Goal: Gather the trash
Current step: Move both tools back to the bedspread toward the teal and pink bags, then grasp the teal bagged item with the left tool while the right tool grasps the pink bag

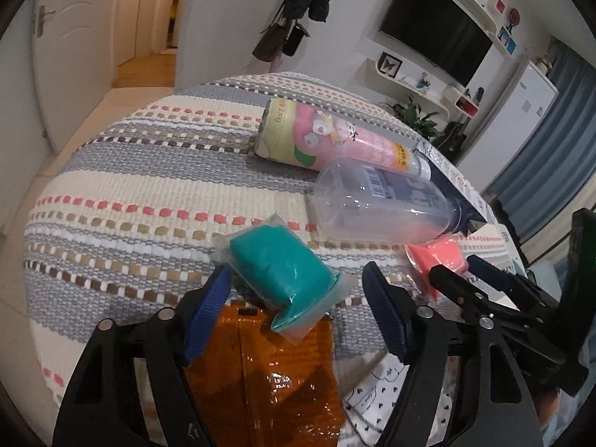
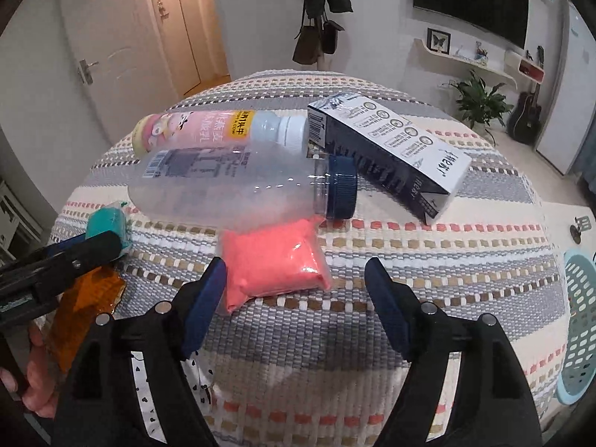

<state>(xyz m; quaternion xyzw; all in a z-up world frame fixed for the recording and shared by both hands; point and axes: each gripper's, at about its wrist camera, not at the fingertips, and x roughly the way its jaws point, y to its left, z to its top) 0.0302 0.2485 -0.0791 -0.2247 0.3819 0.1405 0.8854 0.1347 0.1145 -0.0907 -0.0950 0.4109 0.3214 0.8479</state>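
Trash lies on a striped woven tablecloth (image 1: 130,186). My left gripper (image 1: 298,290) is open, its jaws on either side of a teal packet (image 1: 283,272) that lies over an orange wrapper (image 1: 268,372). My right gripper (image 2: 296,283) is open, with a pink packet (image 2: 275,264) between its jaws. Behind lie a clear bottle with a blue cap (image 2: 238,186), a pink-labelled bottle (image 2: 208,130) and a dark milk carton (image 2: 391,156). The clear bottle (image 1: 376,205), the pink bottle (image 1: 324,138) and the pink packet (image 1: 436,257) also show in the left wrist view.
A light blue perforated basket (image 2: 577,327) stands at the table's right edge. A white dotted wrapper (image 1: 376,395) lies near the front edge. Behind the table are doors, a coat rack, a wall TV and a plant.
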